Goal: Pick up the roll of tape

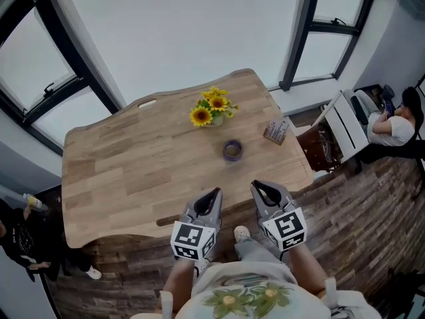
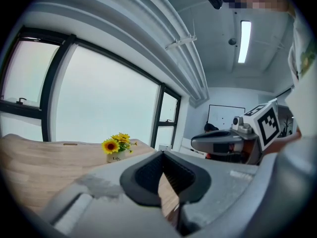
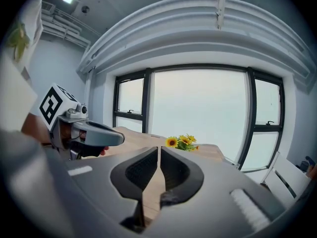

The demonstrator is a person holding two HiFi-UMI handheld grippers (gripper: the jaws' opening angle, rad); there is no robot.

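The roll of tape (image 1: 232, 150) is a small dark purple ring lying flat on the wooden table (image 1: 133, 171), right of centre. Both grippers hover side by side at the table's near edge, short of the roll. My left gripper (image 1: 214, 195) (image 2: 162, 153) has its tips touching and nothing between them. My right gripper (image 1: 260, 188) (image 3: 159, 148) shows a narrow slit between its jaws, and they hold nothing. Neither gripper view shows the tape. Each gripper view catches the other gripper off to one side.
A small pot of sunflowers (image 1: 214, 108) (image 2: 116, 147) (image 3: 181, 142) stands behind the tape. A small patterned box (image 1: 277, 131) lies near the table's right edge. A white chair (image 1: 348, 121) and a seated person (image 1: 397, 126) are at the right. Another person (image 1: 20, 238) is at the lower left.
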